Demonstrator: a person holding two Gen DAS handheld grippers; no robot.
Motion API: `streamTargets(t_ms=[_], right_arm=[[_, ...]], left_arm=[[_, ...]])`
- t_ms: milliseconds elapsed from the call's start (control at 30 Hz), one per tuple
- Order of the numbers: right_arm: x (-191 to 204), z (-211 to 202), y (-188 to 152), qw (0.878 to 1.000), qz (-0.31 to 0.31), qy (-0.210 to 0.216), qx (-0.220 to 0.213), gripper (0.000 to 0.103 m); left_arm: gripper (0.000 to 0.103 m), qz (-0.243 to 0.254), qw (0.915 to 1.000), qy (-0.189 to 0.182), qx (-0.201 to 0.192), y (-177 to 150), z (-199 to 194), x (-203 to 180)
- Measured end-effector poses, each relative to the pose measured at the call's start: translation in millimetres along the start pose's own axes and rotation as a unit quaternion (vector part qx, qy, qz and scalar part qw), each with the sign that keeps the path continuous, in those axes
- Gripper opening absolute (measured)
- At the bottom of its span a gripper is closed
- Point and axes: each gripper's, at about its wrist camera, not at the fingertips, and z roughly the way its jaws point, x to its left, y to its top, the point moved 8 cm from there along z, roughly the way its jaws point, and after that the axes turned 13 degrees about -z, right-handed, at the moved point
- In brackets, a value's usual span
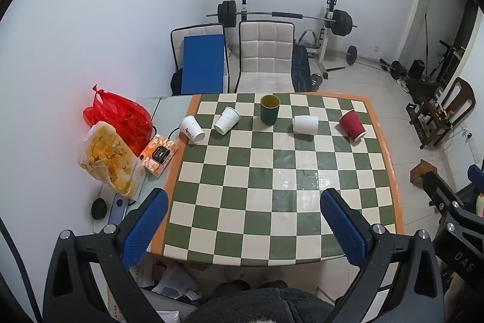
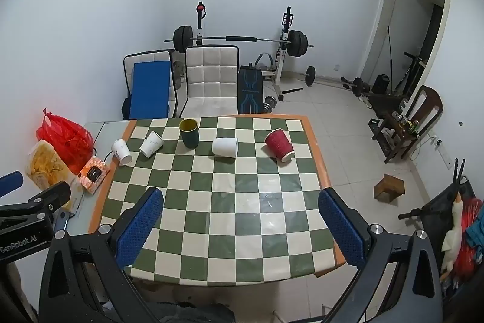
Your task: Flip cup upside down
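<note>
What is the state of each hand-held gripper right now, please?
Left hand-held gripper: open, holding nothing, above the checkered table.
Right hand-held gripper: open, holding nothing.

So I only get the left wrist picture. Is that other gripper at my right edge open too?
Observer: Yes. In the right wrist view, the right gripper is open, with nothing between its fingers.
Operator: Anything further right that I miss?
Observer: A white goose-like toy stands upright beside something red.
Operator: And my own gripper from outside?
Observer: The left gripper has a GenRobot.AI label on its body.
</note>
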Motion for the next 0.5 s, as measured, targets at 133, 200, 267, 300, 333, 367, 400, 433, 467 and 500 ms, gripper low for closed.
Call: streamTargets(t_ms=[133, 200, 267, 300, 333, 367, 400, 433, 467, 500], right_arm=[[-1, 1, 0, 1.000, -0.002, -0.004, 0.008, 0.103], [-2, 2, 0, 1.000, -0.002, -0.004, 0.009, 0.103], [1, 6, -1, 1.000, -0.003, -0.003, 0.009, 0.103], [-1, 8, 0, 1.000, -0.002, -0.002, 0.011, 0.103], [-2, 7, 0, 1.000, -0.001, 0.000, 0.009, 0.103], [-2, 7, 0, 1.000, 0.000, 0.000, 0.008, 0.103], [-3, 7, -1, 1.000, 0.004, 0.000, 0.008, 0.103], [-3, 9, -1, 1.000, 0.004, -0.001, 0.008, 0.103], [-5, 10, 1, 1.000, 0.003, -0.001, 0.008, 0.103], [-6, 11, 1, 1.000, 0.003, -0.002, 0.008, 0.103]], left_arm=[[0.103, -0.005, 0.9999, -0.005, -0.010, 0, -2, 1], [0.103, -0.004, 1.0000, -0.005, -0.006, 2, -1, 1], [0.103, -0.005, 0.9999, -0.006, -0.007, 3, -1, 2], [0.103, 0.000, 1.0000, -0.005, -0.005, 1, -3, -3], [0.103, 0.001, 1.0000, -0.005, -0.004, 1, -2, -3], [0.103, 0.000, 1.0000, -0.005, -0.004, 1, -2, -4], [0.103, -0.001, 1.0000, -0.006, -0.003, 1, -2, -4], [0.103, -0.002, 1.0000, -0.006, -0.002, 1, -1, -5], [0.103, -0.003, 1.0000, -0.006, -0.001, 1, -1, -5], [0.103, -0.003, 1.0000, -0.007, -0.001, 1, -1, -5]])
